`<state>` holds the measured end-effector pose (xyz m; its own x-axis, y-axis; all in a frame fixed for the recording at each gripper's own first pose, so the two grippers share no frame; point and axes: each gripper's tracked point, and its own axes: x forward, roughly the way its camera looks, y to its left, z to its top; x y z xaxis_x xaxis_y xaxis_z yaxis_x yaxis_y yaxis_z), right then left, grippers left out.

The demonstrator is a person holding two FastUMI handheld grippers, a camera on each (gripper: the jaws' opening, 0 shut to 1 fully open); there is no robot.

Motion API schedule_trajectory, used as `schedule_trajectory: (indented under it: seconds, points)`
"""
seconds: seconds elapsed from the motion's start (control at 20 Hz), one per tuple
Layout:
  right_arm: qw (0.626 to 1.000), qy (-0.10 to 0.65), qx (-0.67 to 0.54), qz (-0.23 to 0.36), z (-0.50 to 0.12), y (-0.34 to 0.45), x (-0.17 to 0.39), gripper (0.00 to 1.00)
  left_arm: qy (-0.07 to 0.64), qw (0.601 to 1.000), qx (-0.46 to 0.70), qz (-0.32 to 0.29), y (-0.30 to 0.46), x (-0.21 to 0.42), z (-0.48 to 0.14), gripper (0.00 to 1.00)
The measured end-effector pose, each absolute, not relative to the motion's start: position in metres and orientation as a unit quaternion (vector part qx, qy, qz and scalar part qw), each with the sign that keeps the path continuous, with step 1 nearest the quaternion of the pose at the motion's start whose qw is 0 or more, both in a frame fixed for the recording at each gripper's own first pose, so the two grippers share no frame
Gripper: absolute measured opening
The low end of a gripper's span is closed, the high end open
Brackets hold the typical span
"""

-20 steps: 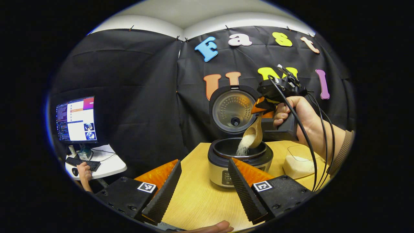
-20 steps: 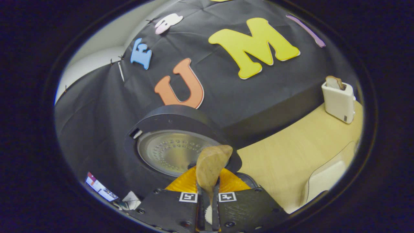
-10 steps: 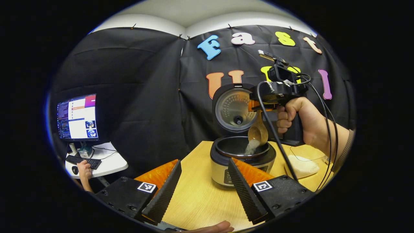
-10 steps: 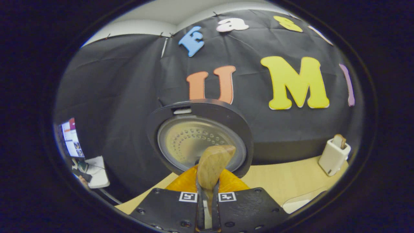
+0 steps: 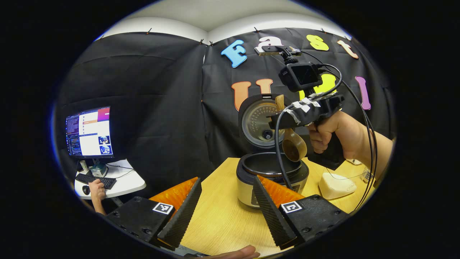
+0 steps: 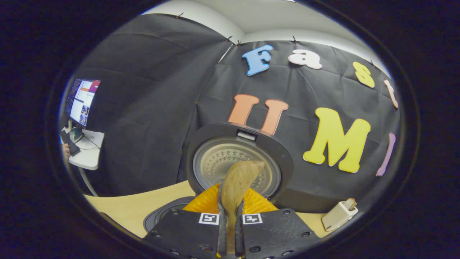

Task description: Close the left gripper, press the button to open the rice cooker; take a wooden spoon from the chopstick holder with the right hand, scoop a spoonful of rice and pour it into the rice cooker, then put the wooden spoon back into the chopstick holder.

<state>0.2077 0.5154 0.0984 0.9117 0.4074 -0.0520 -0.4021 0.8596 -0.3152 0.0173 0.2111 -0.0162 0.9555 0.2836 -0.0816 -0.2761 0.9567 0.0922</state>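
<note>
Spoon-return risk came first: the wooden spoon [image 5: 294,146] was pinched by its flat handle between the fingers of the right gripper [image 6: 230,230], which were closed onto it with only the handle's thickness between them, and a smooth handle held edge-on could have pivoted or slid if swung fast toward the chopstick holder [image 6: 339,215]. That holder, a small white rounded block with something brown sticking from its top slot, sat at the far right on the counter [image 5: 215,219]; its narrow opening looked easy to miss, and a bump could have tipped it. Stray grains clinging in the bowl could have dropped on the counter, though none could be made out. The spoon's bowl, round, deep and warm-toned wood, hung tilted just above the right rim of the rice cooker [image 5: 272,176], so clipping the rim or the raised lid [image 5: 259,121] on withdrawal was possible. The cooker was a squat cylinder with a pale satin body, dark top ring and dark inner pot; its lid stood upright, showing a dull metal plate with dimpled rings. A pale lidded container [image 5: 337,185] sat right of the cooker. The left gripper [image 5: 225,212] hung near over the counter, its ribbed pads spread wide and holding nothing.
</note>
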Motion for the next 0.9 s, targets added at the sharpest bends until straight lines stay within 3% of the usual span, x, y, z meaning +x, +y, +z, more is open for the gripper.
schedule_trajectory:
  seconds: [0.4,0.9]
  points:
    - [0.97,-0.018,-0.147,0.192,0.108,0.489,0.199,0.09,0.026,0.988,0.034,0.15,0.212,0.012,-0.003,0.93]
    - [0.984,-0.038,-0.132,0.111,0.142,0.345,0.19,0.08,0.001,0.992,0.037,0.122,0.178,0.008,0.015,0.93]
